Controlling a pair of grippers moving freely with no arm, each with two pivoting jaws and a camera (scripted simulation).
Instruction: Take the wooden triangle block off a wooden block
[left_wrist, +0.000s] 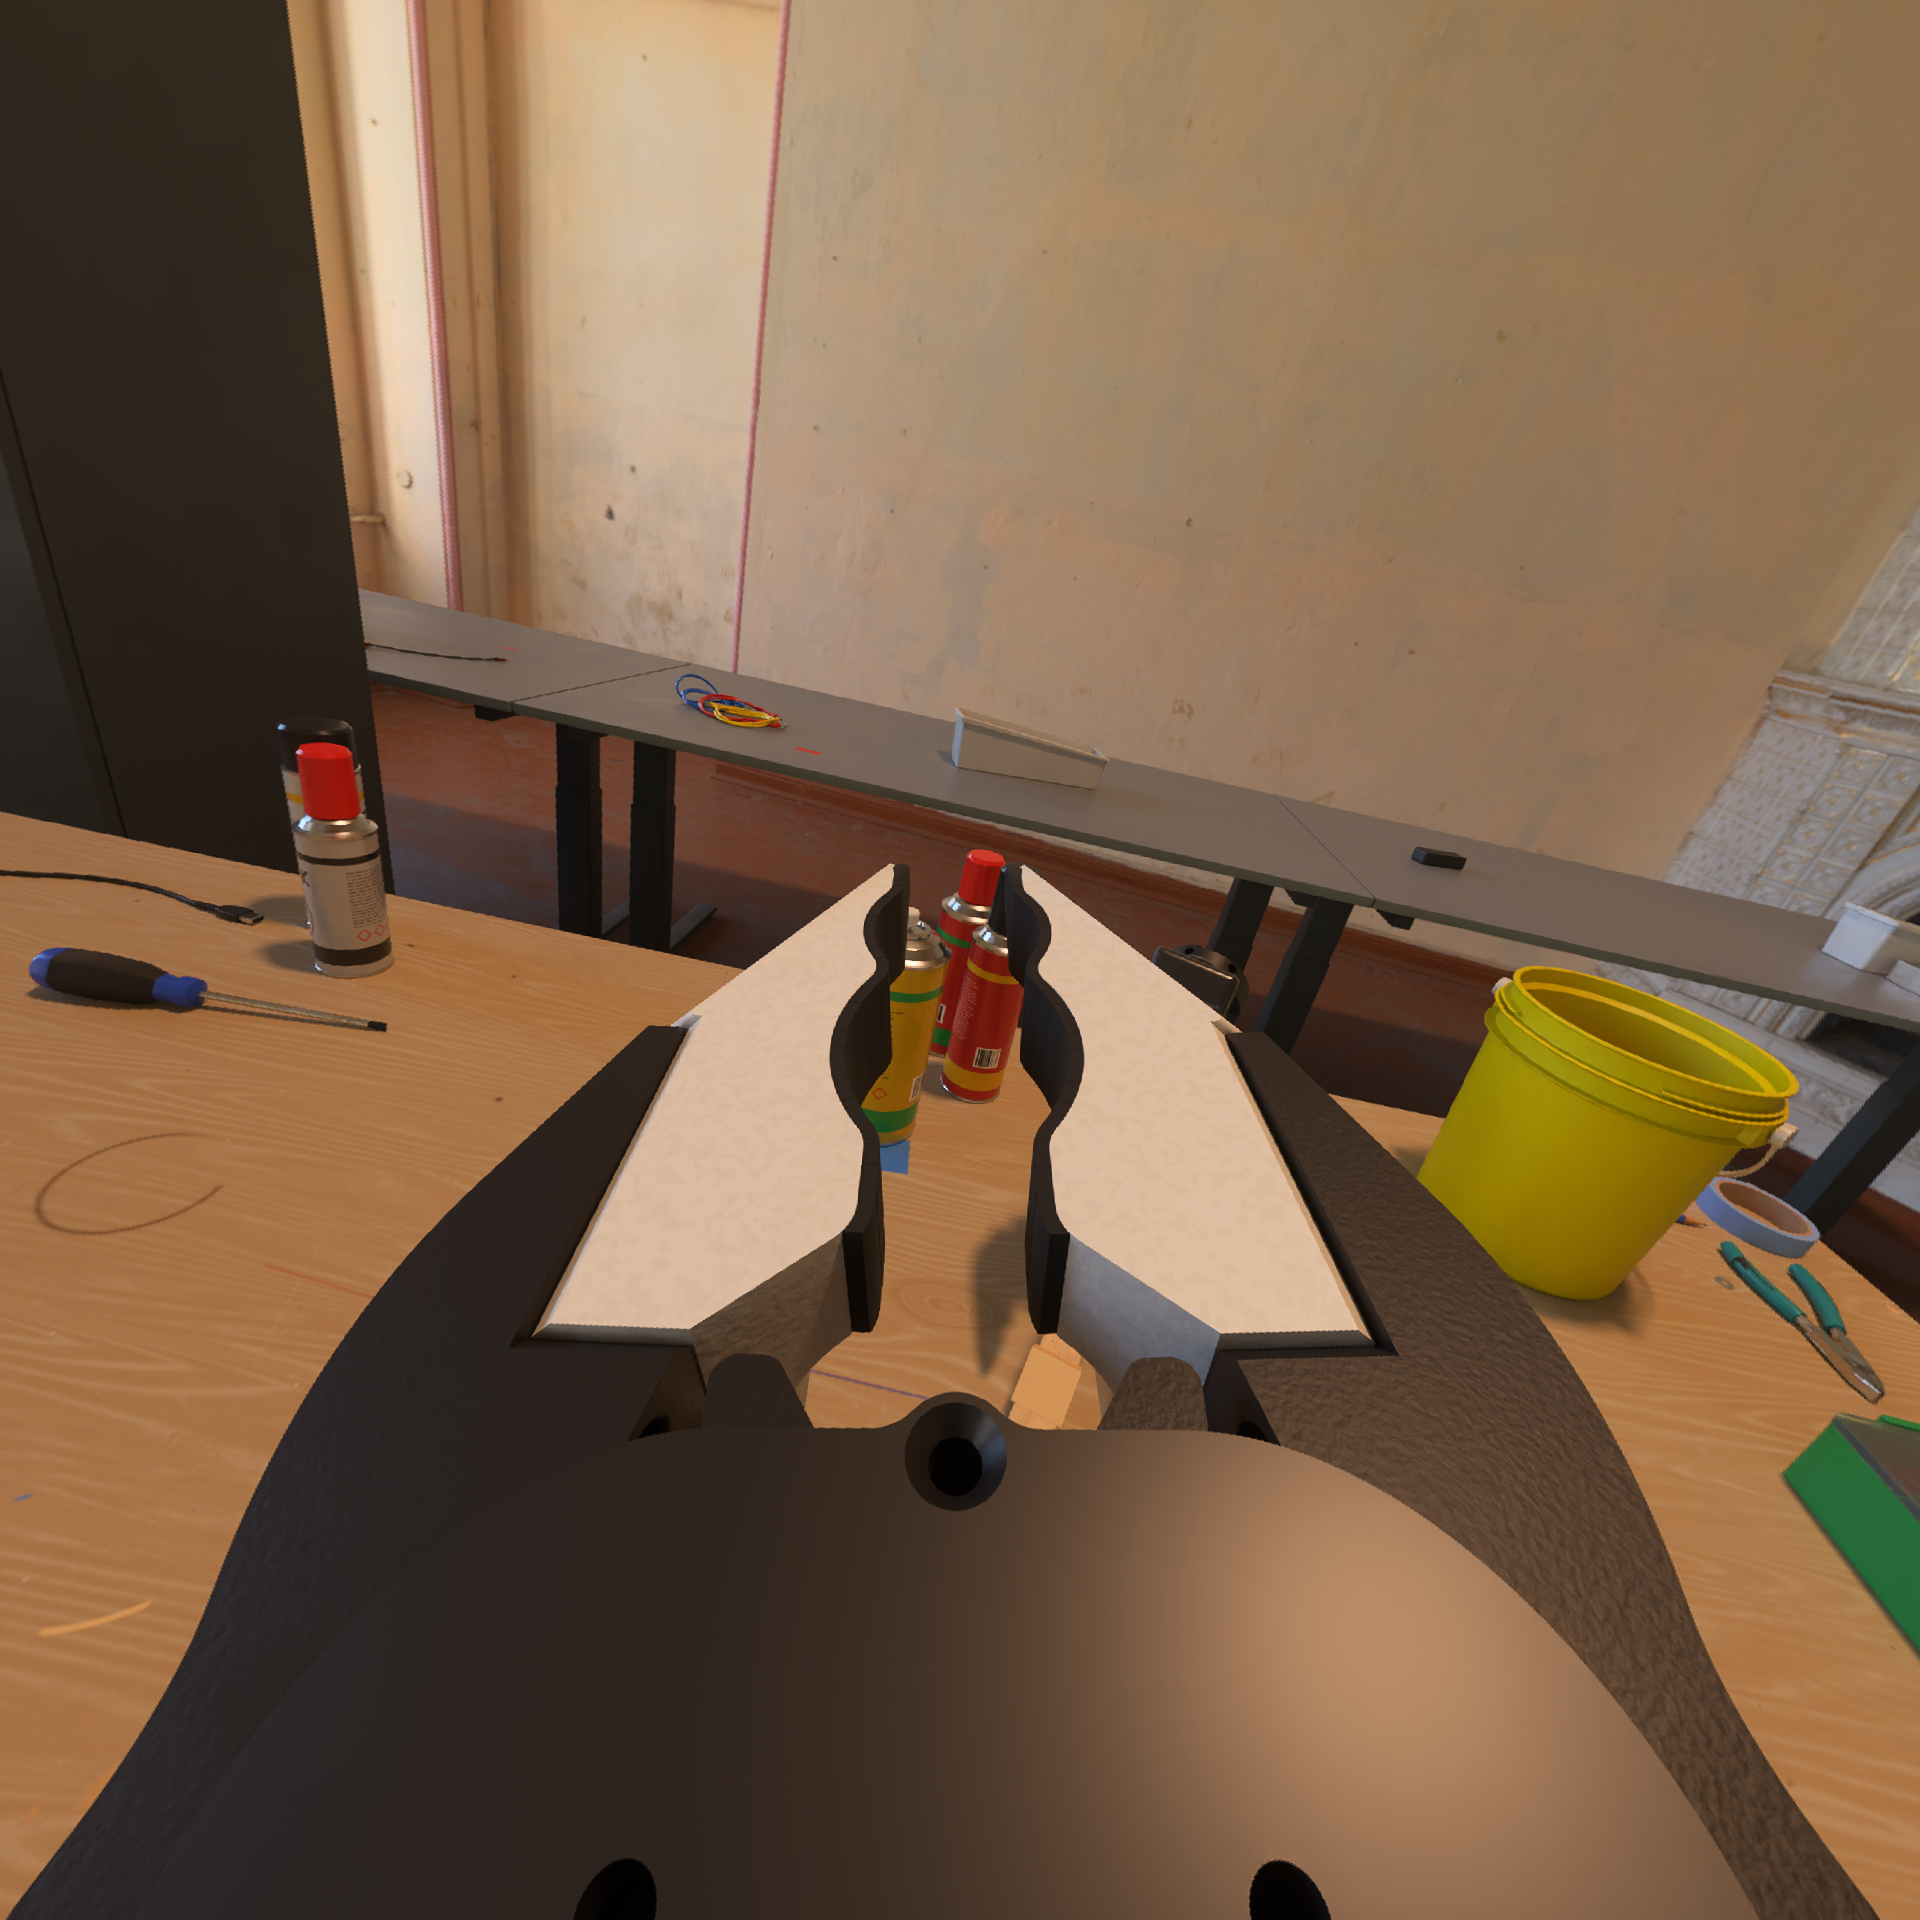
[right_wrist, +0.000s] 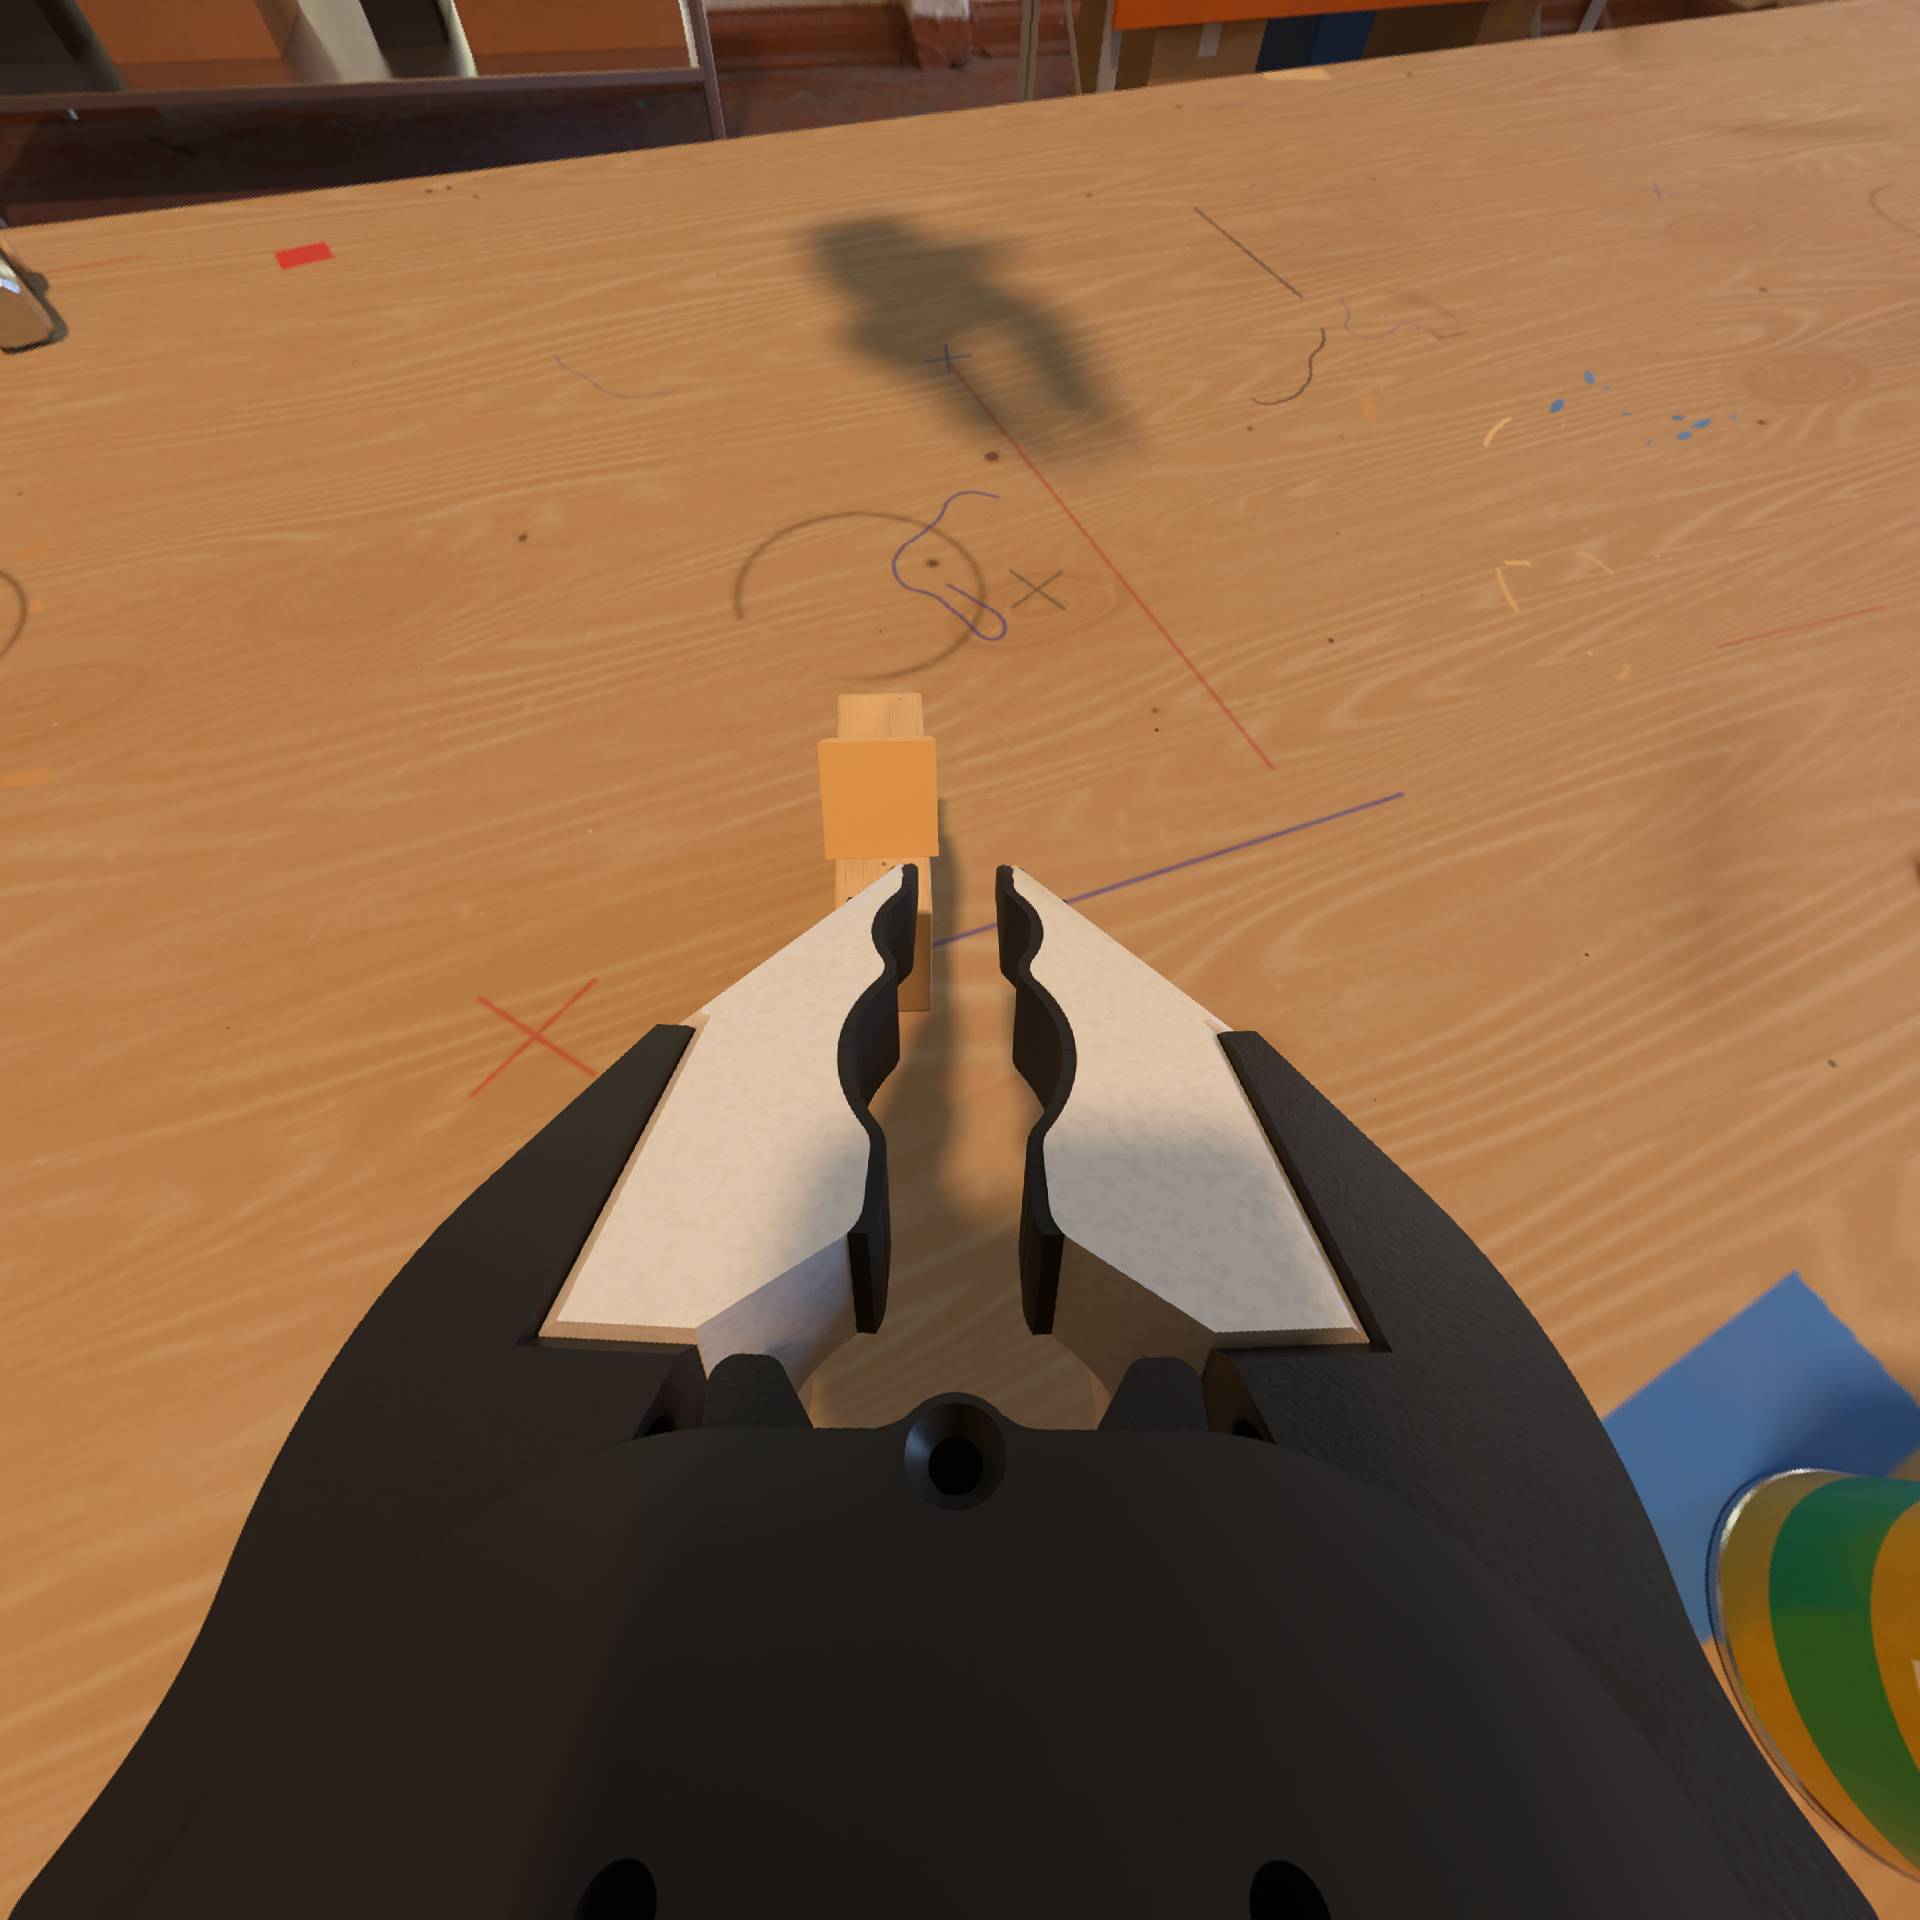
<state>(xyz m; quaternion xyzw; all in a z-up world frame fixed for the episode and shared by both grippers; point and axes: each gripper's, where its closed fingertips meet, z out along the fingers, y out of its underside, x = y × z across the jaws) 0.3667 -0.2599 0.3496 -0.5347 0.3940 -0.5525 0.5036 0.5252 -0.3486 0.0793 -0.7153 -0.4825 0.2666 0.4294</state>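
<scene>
Two pale wooden pieces stand stacked on the grainy plywood table (right_wrist: 1455, 935): the smooth orange-tan wooden triangle block (right_wrist: 878, 795) sits across the lighter long wooden block (right_wrist: 879, 717). Just before that stack the right gripper (right_wrist: 956, 878) hangs released, jaws parted, empty. The left gripper (left_wrist: 956, 878) is likewise slack. Beyond it stand glossy spray cans (left_wrist: 982, 1013), with a yellow plastic bucket (left_wrist: 1590, 1132) to their right.

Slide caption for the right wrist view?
Right gripper, jaws open, nears the wooden triangle block atop a wooden block.
</scene>
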